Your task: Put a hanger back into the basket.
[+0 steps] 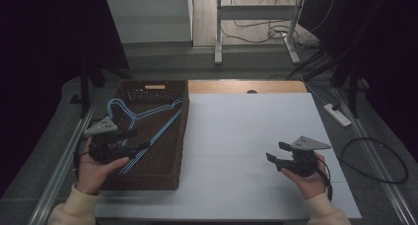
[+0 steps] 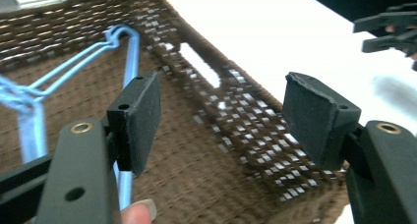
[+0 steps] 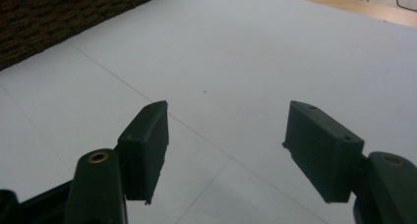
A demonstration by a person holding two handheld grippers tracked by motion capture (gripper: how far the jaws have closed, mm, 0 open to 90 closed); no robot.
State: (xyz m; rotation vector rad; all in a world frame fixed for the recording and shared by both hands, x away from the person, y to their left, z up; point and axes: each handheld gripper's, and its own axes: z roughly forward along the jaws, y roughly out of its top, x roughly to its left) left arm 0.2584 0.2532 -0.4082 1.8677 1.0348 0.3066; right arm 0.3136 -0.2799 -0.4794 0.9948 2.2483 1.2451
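Observation:
A dark brown woven basket stands on the left part of the white table top. Light blue wire hangers lie inside it. My left gripper hovers over the basket's near left part, open, with nothing between its pads. In the left gripper view the blue hangers lie beyond the left jaw, over the basket floor. My right gripper is held over the bare table at the right, open and empty. In the right gripper view its jaws stand wide above the white surface.
A wooden strip runs along the table's far edge. On the floor to the right lie a power strip and a looped black cable. Metal frame legs stand behind the table. The basket's side shows at top left of the right gripper view.

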